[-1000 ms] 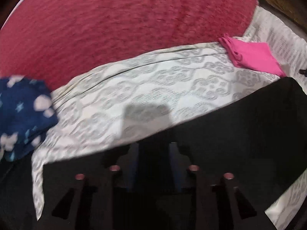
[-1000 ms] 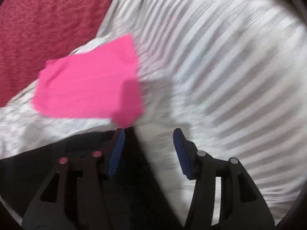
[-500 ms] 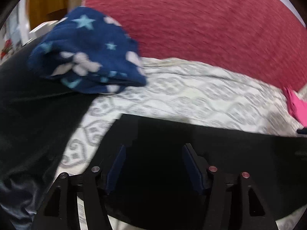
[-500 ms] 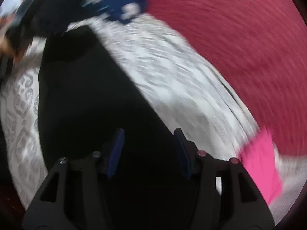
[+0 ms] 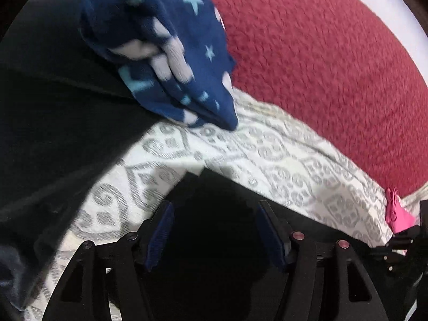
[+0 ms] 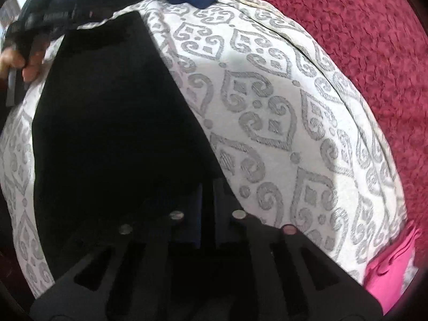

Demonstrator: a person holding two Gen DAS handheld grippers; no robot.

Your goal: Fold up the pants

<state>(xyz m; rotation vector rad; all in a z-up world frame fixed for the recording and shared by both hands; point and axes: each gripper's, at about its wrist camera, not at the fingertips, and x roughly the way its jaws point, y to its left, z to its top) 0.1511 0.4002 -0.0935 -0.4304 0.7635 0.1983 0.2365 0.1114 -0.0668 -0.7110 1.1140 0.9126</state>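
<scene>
Black pants (image 6: 107, 120) lie flat on a white sheet with a grey pattern (image 6: 267, 93). My right gripper (image 6: 207, 203) points steeply down at the pants' right edge, its fingers closed together on the dark fabric there. In the left wrist view, my left gripper (image 5: 215, 210) stands open over a corner of the pants (image 5: 208, 187), with fabric under and between its blue pads (image 5: 160, 230), which do not press on it. A hand (image 6: 29, 64) holding the left gripper shows at the far left of the right wrist view.
A navy cloth with stars (image 5: 165, 53) lies bunched past the pants, half on a large dark fabric (image 5: 53, 93). A red blanket (image 5: 321, 67) covers the bed beyond the sheet (image 5: 267, 155). A pink cloth (image 6: 390, 262) lies at the sheet's right corner.
My right gripper swung from beside the pink cloth to the pants' edge and shut. My left gripper opened wider and moved to the pants' corner near the navy cloth.
</scene>
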